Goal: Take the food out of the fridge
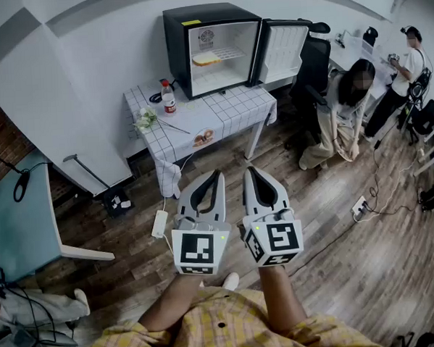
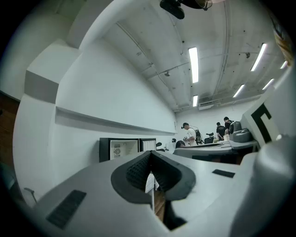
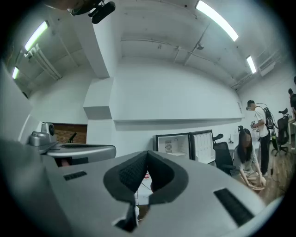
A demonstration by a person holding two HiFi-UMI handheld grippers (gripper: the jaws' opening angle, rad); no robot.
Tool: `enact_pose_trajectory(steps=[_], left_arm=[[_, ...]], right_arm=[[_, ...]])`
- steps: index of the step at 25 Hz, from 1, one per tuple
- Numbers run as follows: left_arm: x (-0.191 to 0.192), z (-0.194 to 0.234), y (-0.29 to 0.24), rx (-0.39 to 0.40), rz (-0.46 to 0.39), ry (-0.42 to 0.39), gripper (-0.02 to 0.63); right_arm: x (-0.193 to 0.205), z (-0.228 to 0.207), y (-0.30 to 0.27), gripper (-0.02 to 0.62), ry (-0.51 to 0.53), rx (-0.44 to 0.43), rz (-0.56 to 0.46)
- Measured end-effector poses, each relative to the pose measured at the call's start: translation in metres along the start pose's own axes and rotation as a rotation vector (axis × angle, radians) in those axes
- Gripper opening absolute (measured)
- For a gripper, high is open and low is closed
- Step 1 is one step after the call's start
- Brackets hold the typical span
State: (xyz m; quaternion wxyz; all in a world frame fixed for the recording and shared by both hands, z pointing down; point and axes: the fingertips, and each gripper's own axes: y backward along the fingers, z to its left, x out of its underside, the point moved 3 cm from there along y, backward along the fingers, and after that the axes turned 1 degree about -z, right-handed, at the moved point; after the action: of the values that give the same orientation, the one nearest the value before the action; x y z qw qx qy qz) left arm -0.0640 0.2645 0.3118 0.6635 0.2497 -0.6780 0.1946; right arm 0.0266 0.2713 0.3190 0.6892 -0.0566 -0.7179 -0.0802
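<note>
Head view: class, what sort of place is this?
Probably a shared office or lab, not a kitchen: the small black fridge stands open on a table with a white checked cloth, a black office chair sits beside it, and a white power strip lies on the wooden floor.

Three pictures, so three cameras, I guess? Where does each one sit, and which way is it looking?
Head view: on the person's head, facing steeply down; shows the left gripper, right gripper, forearms and yellow shirt, with the fridge on a table ahead.
Left gripper view: on that gripper, looking along its shut jaws across the room; right gripper at the right edge.
Right gripper view: the same, shut jaws; left gripper at the left edge.
Shared: all three see the open fridge.
</note>
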Motion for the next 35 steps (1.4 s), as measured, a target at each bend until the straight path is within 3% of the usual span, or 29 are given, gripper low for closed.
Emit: enact_pose_trajectory(steps=[13, 18, 23, 35], left_arm=[[0.0, -0.02, 0.007, -0.047, 0.017, -0.022, 0.006], [0.006, -0.037, 0.012, -0.078, 0.029, 0.021, 0.008], [0.017, -0.049, 0.011, -0.097, 0.04, 0.014, 0.008], [0.028, -0.044, -0.027, -0.102, 0.018, 0.029, 0.008]], right_arm=[[-0.002, -0.02, 0.018, 0.006, -0.037, -0.025, -0.02], [0.002, -0.028, 0.032, 0.006, -0.019, -0.054, -0.008], [0.01, -0.039, 0.041, 0.006, -0.015, -0.071, 0.002], [0.016, -0.061, 0.01, 0.006, -0.016, -0.074, -0.003]])
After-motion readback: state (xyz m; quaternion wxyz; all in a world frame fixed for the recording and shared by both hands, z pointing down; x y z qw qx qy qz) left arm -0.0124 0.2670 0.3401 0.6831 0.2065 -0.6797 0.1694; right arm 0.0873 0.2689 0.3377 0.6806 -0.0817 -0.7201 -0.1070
